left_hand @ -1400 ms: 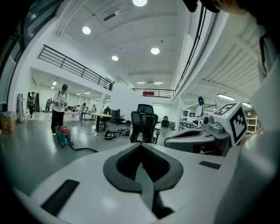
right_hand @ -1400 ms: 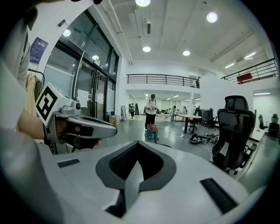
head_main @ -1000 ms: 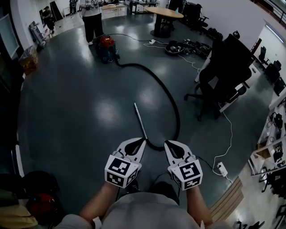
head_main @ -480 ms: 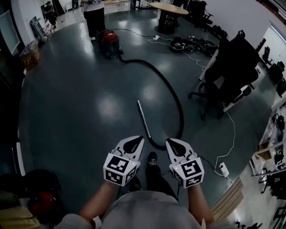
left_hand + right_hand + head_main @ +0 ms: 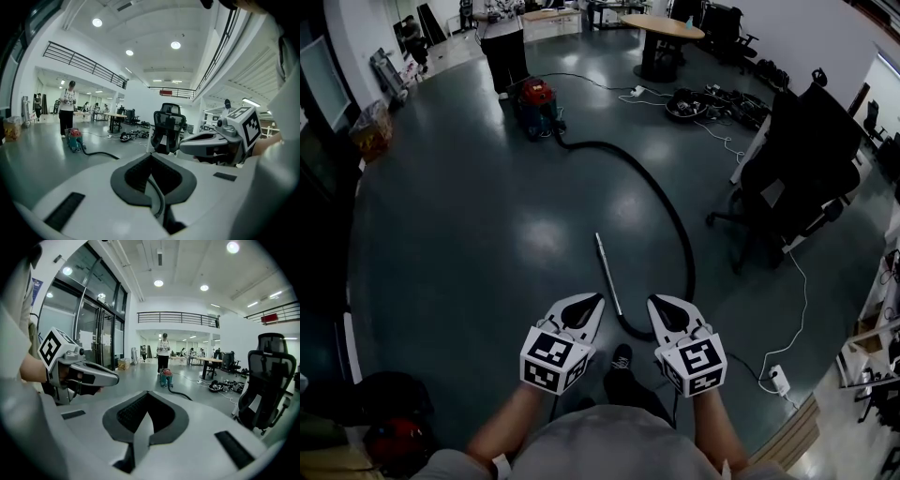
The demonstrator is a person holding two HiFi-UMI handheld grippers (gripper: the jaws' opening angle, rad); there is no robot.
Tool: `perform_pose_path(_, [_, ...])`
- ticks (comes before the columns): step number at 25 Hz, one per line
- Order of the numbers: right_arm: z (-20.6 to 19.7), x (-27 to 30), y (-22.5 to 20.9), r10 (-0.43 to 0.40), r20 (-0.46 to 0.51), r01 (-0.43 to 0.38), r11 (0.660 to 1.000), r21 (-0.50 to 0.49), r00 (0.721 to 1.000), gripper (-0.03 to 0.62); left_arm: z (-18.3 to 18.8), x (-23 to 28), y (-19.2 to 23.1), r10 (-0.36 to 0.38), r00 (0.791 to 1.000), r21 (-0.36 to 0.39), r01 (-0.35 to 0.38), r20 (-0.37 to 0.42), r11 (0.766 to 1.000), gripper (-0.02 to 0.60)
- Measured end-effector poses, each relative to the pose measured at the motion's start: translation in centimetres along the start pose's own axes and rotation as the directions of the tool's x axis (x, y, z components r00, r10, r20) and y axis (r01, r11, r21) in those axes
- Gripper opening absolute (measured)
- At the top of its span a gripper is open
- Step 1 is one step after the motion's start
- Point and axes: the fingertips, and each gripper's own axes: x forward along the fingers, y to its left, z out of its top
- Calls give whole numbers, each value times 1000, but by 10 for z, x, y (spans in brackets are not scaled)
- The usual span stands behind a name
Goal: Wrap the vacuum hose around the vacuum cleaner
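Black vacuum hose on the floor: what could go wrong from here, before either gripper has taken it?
1. The black ribbed hose curls round by the person's dark shoe, beside the silver metal wand: a step forward could trip.
2. Its arc passes near the black office chair; pulling may snag the base.
3. The left gripper and right gripper are shut and empty; they must open before grasping.

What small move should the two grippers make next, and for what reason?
Probably open the right gripper and lower it to the bend of the hose on the floor just ahead. Both it and the left gripper are shut and empty, and the hose lies stretched out from the vacuum cleaner, unwrapped.
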Motion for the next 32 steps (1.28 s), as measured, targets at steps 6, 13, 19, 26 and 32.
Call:
perform_pose_path(6, [-6, 35, -90, -20, 24, 18, 998, 60, 1000, 5, 20, 83, 14, -3, 998, 57, 7, -65, 998, 8])
perform_pose_path(13, [-12, 52, -163, -28, 13, 26, 991, 134, 1000, 5, 45, 143, 15, -11, 993, 111, 25, -119, 994, 8])
perform_pose_path(19, [-14, 70, -200, -26, 1, 25, 988, 154, 1000, 5, 56, 183, 22, -20, 993, 104, 33, -119, 994, 8])
perform_pose_path(26, [-11, 79, -221, -71, -12, 71, 982, 172, 997, 5, 64, 215, 23, -89, 986, 114, 106, -144, 988, 8])
perform_pose_path(32, [-6, 82, -237, -173, -47, 178, 968, 178, 984, 5, 77, 245, 33, -183, 974, 120, 199, -132, 973, 8])
